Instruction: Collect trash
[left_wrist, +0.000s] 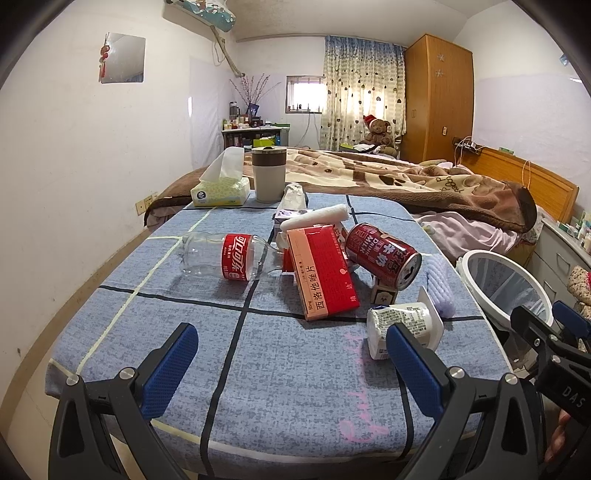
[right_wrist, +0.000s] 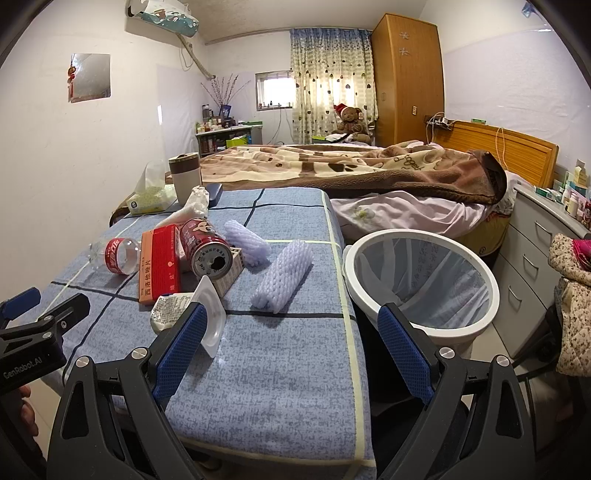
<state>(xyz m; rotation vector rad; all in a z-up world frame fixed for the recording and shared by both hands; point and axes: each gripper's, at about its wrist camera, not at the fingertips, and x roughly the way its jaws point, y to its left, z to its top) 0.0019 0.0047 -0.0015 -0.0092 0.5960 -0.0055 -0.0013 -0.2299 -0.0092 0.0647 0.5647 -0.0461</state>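
Trash lies on a table with a blue cloth (left_wrist: 280, 369): an empty cola bottle (left_wrist: 225, 260), a red box (left_wrist: 319, 271), a red milk can (left_wrist: 384, 254), a white yogurt cup (left_wrist: 400, 328) and two purple foam nets (right_wrist: 282, 277) (right_wrist: 245, 242). A white trash bin (right_wrist: 421, 280) with a liner stands right of the table. My left gripper (left_wrist: 291, 369) is open and empty at the table's near edge. My right gripper (right_wrist: 291, 350) is open and empty, with the cup (right_wrist: 184, 314) by its left finger.
A tissue box (left_wrist: 221, 190), a grey mug (left_wrist: 269, 173) and a crumpled tissue pack (left_wrist: 293, 201) sit at the table's far end. A bed with a brown blanket (right_wrist: 351, 170) lies behind. A drawer cabinet (right_wrist: 535, 251) stands right of the bin.
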